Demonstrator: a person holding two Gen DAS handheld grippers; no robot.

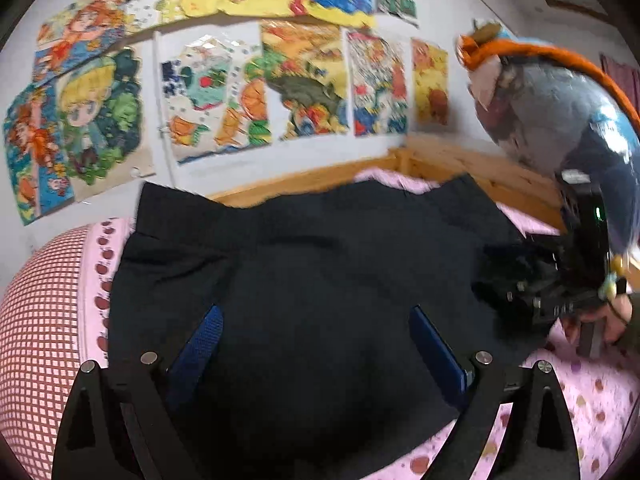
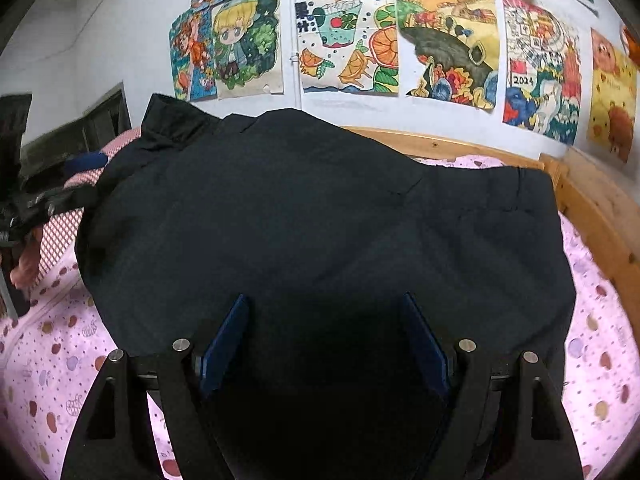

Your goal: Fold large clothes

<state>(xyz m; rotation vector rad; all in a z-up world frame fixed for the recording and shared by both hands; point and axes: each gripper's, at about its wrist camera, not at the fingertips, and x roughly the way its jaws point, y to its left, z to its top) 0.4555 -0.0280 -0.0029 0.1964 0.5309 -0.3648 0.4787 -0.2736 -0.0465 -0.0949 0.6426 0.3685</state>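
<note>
A large black garment (image 1: 304,280) lies spread flat on a pink patterned bedsheet (image 1: 592,392); it also fills the right wrist view (image 2: 320,220). My left gripper (image 1: 316,312) hovers over the garment's near part, jaws wide apart, blue pads (image 1: 200,344) empty. My right gripper (image 2: 326,300) is also open and empty over the near edge of the garment. In the left wrist view the right gripper's black body (image 1: 560,280) shows at the garment's right edge, held by a hand.
A wooden bed frame (image 2: 592,200) runs along the far and right sides. Colourful drawings (image 2: 360,40) cover the wall behind. A red-checked pillow (image 1: 36,320) lies left of the garment. The person's blue sleeve (image 1: 560,120) is at upper right.
</note>
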